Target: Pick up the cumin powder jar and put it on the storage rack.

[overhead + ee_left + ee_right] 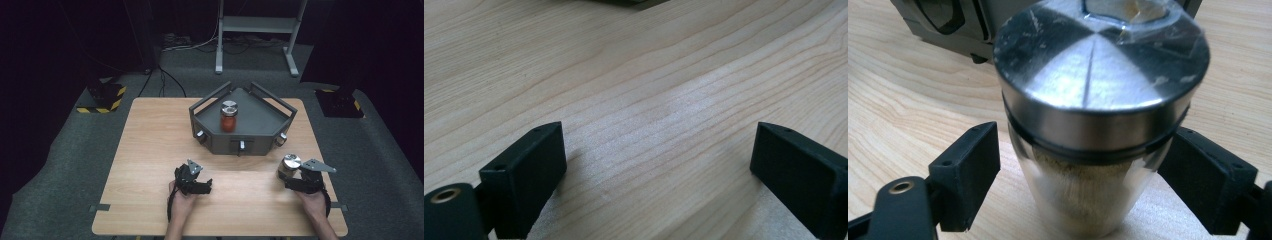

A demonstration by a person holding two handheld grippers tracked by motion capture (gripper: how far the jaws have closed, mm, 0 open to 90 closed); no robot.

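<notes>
The right gripper [299, 176] sat at the near right of the wooden counter [150, 150], its fingers [965, 172] spread around a glass jar [1088, 150] with a metal lid [291, 161] and pale powder inside. The left finger stood a little apart from the glass; the right one lay close to it, though contact could not be told, so the jar was straddled rather than clamped. It stood upright just in front of the grey tray [260, 140], in which a second jar [229, 118] with red contents already stood. The left gripper [200, 184] rested at the near middle of the counter, its fingers [531, 172] spread over bare wood. The step in hand looked like grasping the powder jar. To do it well, the fingers should close evenly on the glass below the lid, centred, so the jar neither tips nor slides.
</notes>
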